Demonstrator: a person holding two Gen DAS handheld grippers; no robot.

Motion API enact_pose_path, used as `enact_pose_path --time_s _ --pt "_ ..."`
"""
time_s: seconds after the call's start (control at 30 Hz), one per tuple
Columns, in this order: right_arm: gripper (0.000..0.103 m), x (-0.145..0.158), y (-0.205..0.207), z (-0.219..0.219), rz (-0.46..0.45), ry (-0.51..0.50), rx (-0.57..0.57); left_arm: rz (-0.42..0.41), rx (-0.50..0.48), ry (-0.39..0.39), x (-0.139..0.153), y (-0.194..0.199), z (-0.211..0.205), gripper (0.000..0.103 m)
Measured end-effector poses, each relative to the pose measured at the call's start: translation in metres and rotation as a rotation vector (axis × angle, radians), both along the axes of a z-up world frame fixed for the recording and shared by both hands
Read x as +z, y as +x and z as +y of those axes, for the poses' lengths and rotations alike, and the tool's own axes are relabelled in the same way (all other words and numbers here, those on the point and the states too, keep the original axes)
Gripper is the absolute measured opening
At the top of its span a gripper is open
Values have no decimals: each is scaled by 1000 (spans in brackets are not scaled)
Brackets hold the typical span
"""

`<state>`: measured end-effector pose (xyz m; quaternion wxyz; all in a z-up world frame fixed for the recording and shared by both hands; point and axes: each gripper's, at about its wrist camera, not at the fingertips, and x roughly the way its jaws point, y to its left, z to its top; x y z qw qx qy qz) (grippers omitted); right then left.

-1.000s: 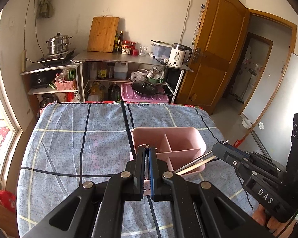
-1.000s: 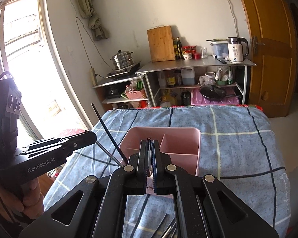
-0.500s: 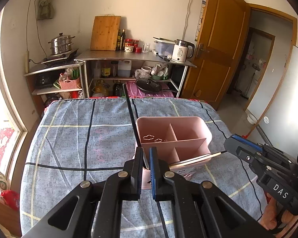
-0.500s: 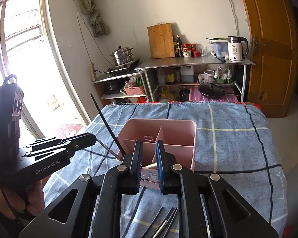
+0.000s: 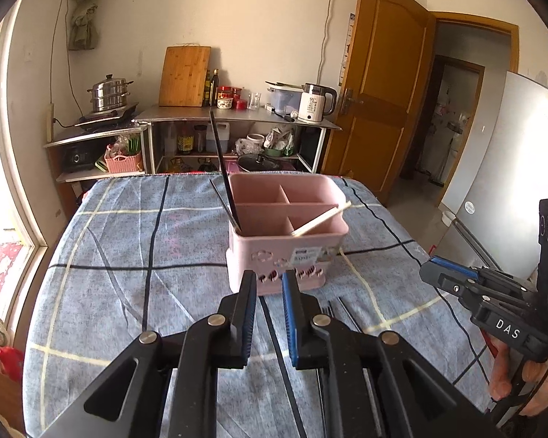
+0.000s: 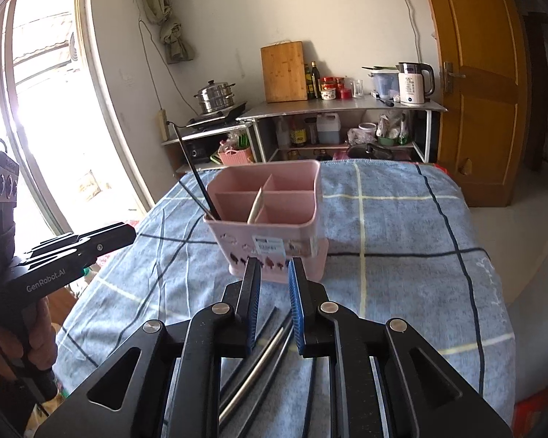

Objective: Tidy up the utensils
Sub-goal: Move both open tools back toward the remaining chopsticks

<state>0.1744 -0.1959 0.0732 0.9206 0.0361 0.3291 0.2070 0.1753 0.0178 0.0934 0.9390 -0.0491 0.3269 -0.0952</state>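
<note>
Utensils: black chopsticks (image 5: 224,171) and one pale chopstick (image 5: 319,218) stand in pink caddy (image 5: 286,241) ahead of both hand-held grippers; several utensils (image 6: 263,350) left lying beneath right hand-held gripper (image 6: 274,306). Left hand-held gripper (image 5: 268,314) and right both parted, holding nothing.

Utensil caddy (image 5: 286,252): pale pink, cloud cut-outs and white label on near wall. Chopsticks (image 5: 223,168) in caddy: black. Second pair (image 5: 321,218): pale wood. Tablecloth (image 5: 128,255): blue-grey, checked with dark and cream lines. Left hand-held gripper (image 5: 268,284): black, blue ribbed pads. Right hand-held gripper (image 6: 274,273): black, blue pads. Utensils (image 6: 259,361) on cloth near front table edge: silver steel and black.
</note>
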Motion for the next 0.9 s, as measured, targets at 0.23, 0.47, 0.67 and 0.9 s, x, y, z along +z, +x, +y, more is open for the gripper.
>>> enact_pose_path --time_s 0.23,0.47,0.67,0.9 --pt "16 -33 -36 -8 44 -36 1 54 -34 -16 -47 -42 -19 14" --pt "16 -61 -57 -11 114 -43 10 119 -49 -29 -78 -65 -29 14" --pt "16 -73 -58 -18 152 -41 -12 159 -54 -26 -89 -65 -32 14" --pt "16 -85 -49 -20 186 -51 -18 206 -69 -27 -103 -49 -38 14"
